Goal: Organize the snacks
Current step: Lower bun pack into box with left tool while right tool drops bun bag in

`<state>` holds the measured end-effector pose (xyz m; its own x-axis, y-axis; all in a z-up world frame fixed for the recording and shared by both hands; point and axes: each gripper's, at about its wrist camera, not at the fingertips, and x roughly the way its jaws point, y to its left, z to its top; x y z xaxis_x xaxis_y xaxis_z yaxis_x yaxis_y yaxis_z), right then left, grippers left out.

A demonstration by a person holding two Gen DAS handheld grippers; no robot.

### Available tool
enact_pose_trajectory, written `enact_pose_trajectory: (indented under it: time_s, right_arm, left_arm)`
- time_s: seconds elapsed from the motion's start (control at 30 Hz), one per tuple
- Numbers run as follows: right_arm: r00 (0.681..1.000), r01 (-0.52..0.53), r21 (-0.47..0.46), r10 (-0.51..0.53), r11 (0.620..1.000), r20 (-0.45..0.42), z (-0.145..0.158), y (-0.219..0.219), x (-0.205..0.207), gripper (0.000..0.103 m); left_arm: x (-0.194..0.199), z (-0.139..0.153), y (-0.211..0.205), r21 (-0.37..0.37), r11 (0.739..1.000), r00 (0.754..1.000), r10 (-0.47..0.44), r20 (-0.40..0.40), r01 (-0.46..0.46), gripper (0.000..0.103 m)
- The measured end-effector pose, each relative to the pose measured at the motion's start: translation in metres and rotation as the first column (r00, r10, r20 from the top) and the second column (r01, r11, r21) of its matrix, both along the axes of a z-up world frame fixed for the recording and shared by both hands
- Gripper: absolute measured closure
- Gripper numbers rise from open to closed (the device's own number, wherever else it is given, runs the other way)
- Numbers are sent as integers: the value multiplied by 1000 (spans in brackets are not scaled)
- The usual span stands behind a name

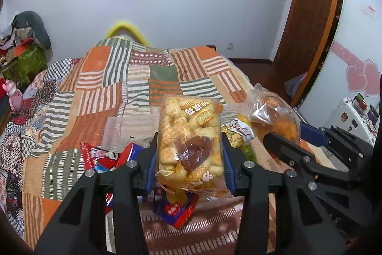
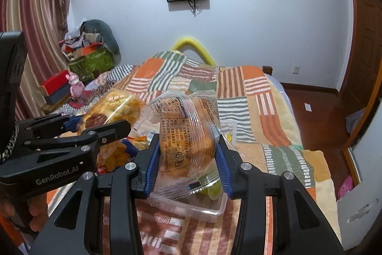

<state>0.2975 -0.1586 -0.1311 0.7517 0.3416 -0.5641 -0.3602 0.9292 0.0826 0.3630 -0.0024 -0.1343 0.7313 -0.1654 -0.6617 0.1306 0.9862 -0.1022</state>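
My left gripper is shut on a bag of small yellow buns, held upright above the bed; the same bun bag and left gripper show at the left of the right wrist view. My right gripper is shut on a clear bag of orange-brown pastry with printed text. That pastry bag and right gripper appear at the right of the left wrist view. Red and blue snack packets lie on the blanket below.
A patchwork striped blanket covers the bed. A clear plastic tray with green snacks lies under the right gripper. A popcorn-like packet lies between the grippers. Clutter and boxes stand at the far left; a wooden door is at right.
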Motion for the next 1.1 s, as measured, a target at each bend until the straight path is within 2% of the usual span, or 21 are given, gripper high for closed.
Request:
enact_pose_trajectory:
  time_s: [0.23,0.57,0.73,0.9,1.1]
  right_arm:
    - [996,-2,13,3,1000,-90,-20,1,20,63]
    - [990,9,5,-8,1000,-138,-23,-2,21,60]
    - [995,7,15,-6,1000,-100,-2,-9,5,57]
    - [1000,3,48,-2,999,-16,36,-19,-26,57]
    - [995,-20,107,10,994,99,88,-26,-78,57]
  left_arm:
    - [21,-14,-1,-11,1000,999,-11,-37,11,58]
    - [9,0,-3,1,1000,1000,-17,-2,17,58]
    - [-20,28,6,-5,1000,999,-3,52,4,57]
    - [-61,61,14,-13,1000,991,11,136,-9,56]
    - [-129,111,27,-12,999,960,44,277,-42,50]
